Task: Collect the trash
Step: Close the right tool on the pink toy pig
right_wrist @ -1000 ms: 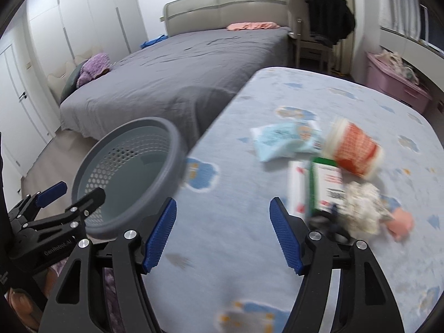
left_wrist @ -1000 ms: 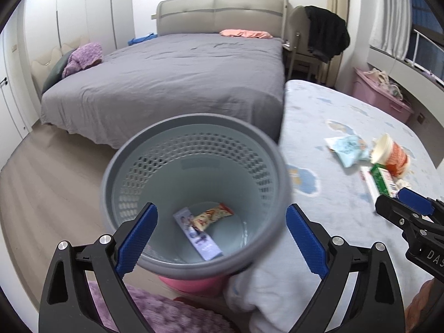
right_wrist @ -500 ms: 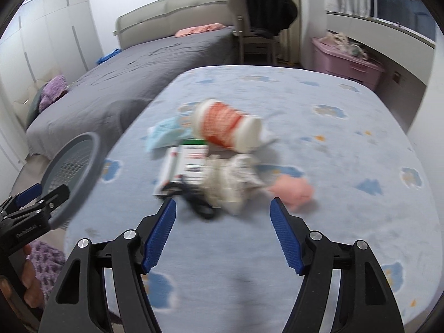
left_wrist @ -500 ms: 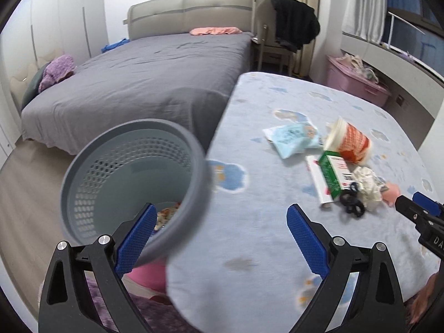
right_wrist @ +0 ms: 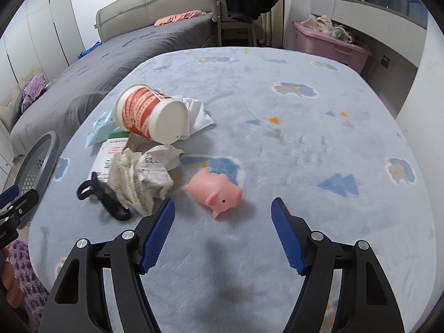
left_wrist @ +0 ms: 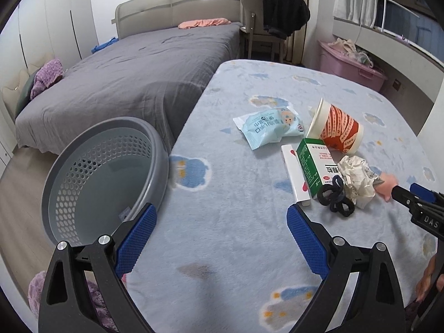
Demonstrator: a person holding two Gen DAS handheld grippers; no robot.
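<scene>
Showing both tools spread wide and holding nothing: the left gripper (left_wrist: 219, 231) hangs over the blue blanket (left_wrist: 238, 194) beside the gray basket (left_wrist: 102, 172), which sits off the blanket's left edge. The right gripper (right_wrist: 222, 222) hovers just short of a pink toy pig (right_wrist: 215, 193). Clustered together lie crumpled paper (right_wrist: 144, 174), black hair ties (left_wrist: 335, 195), a green box (left_wrist: 313, 165), a tipped paper cup (right_wrist: 151, 116) and a blue wrapper (left_wrist: 267, 129).
</scene>
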